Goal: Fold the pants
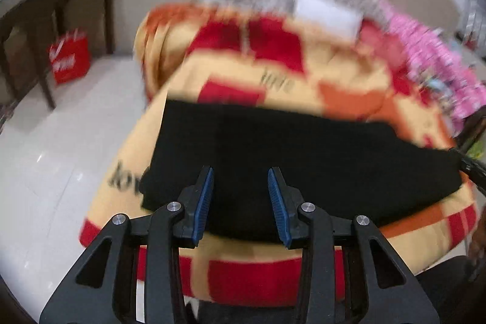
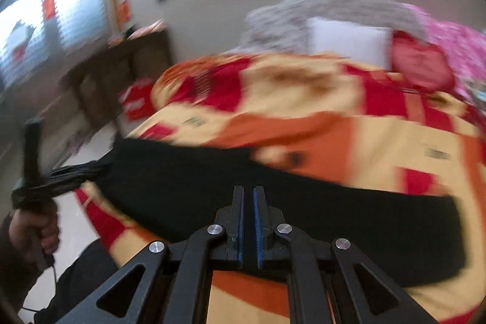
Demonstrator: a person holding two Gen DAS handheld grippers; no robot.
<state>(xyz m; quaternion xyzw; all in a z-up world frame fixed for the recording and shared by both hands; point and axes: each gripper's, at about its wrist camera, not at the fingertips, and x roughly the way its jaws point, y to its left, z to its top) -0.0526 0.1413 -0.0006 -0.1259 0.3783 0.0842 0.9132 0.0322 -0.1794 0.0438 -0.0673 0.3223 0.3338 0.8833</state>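
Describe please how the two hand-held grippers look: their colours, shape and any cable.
Both grippers are black. The left gripper and the right gripper each have two jaws lined with ribbed blue pads, carried on angular linkage bars with triangular cut-outs and round silver pivot pins. In the right wrist view, a thin dark cable hangs below the hand on the other gripper's black handle.

A bedroom in a home — a bed (image 1: 349, 75) under a red-and-cream blanket, piled bedding (image 2: 334, 8) behind, a dark wooden cabinet (image 1: 54, 20) on glossy floor tiles (image 1: 60, 148).
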